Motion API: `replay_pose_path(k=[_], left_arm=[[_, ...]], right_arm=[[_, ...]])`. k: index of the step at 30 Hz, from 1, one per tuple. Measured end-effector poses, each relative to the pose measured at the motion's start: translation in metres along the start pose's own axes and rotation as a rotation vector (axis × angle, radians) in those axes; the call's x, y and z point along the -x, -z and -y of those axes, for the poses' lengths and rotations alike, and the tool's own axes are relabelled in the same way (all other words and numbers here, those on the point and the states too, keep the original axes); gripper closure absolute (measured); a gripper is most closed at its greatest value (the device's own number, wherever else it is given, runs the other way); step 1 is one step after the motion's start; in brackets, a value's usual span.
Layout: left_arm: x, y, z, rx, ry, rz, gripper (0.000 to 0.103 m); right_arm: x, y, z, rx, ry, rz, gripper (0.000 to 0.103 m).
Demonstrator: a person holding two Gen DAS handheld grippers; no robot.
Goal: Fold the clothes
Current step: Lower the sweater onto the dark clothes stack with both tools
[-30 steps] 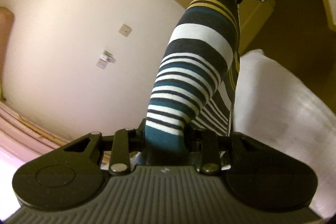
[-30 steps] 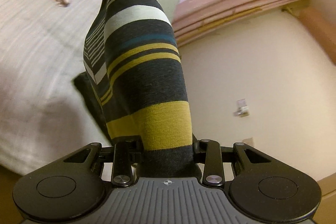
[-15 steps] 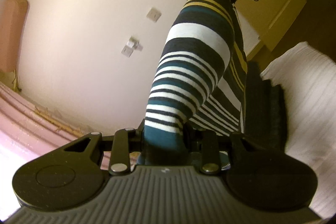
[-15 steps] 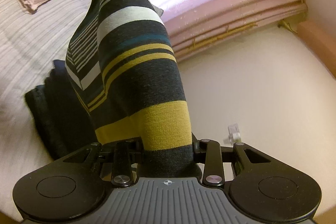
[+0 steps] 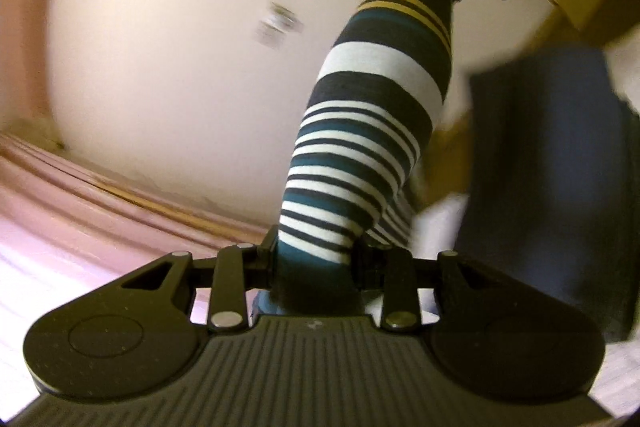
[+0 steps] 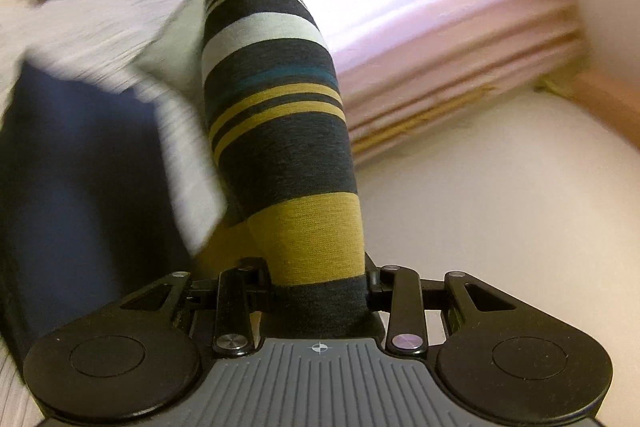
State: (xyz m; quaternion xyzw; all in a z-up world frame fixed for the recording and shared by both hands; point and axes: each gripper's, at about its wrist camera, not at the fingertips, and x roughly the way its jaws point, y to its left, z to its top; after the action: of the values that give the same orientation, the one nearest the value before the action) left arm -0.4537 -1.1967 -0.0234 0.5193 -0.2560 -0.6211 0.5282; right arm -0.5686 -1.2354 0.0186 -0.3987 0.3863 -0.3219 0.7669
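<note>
Each tool grips one end of the striped knit garment (image 5: 372, 131), a stretchy piece banded in charcoal, teal, white and mustard yellow, drawn fairly taut between them in the air. The left tool (image 5: 316, 267) is clamped on the teal-and-white narrow-striped end, its 2 fingers pressed in on the bunched fabric; the right tool (image 6: 320, 291) is clamped on the charcoal end just below the broad mustard band. Each tool also shows at the top of the other's view, closed on the far end of the cloth. Over the last second the grips have not altered, but the surroundings have: the dark navy folded cloth (image 5: 548, 179) lying on the pale ribbed bedspread (image 6: 80, 27) fills far more of both views than it did 1 second ago, when the left view showed only bedspread there, and the background is now smeared with motion. This suggests that both tools are swinging the stretched garment down and across toward the bed, close beside or over the navy piece. For the task, the striped garment is airborne and held at 2 ends, not yet lying flat or folded; whether it is being carried to be laid out or brought onto the navy piece as a stack cannot be settled here. A pink pleated curtain (image 6: 440, 7) hangs beyond the bed.
</note>
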Motion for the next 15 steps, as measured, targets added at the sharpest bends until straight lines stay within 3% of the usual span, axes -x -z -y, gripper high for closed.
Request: replay_pose_path(k=[4, 7, 9, 12, 15], left_arm=[[-0.040, 0.027, 0.095, -0.038, 0.207, -0.137, 0.072], [-0.036, 0.036, 0.120, -0.018, 0.166, -0.122, 0.073], [-0.036, 0.039, 0.115, 0.037, 0.176, -0.119, 0.072], [-0.039, 0.040, 0.103, 0.023, 0.184, -0.105, 0.073], [-0.036, 0.041, 0.088, 0.020, 0.141, -0.086, 0.073]], right_arm=[[-0.006, 0.023, -0.047, 0.031, -0.066, -0.009, 0.069], [-0.010, 0.041, -0.083, 0.054, -0.115, -0.015, 0.066], [-0.013, 0.053, -0.106, 0.070, -0.147, -0.020, 0.065], [-0.013, 0.054, -0.109, 0.069, -0.142, -0.031, 0.065], [-0.017, 0.048, -0.115, 0.058, -0.140, -0.053, 0.065]])
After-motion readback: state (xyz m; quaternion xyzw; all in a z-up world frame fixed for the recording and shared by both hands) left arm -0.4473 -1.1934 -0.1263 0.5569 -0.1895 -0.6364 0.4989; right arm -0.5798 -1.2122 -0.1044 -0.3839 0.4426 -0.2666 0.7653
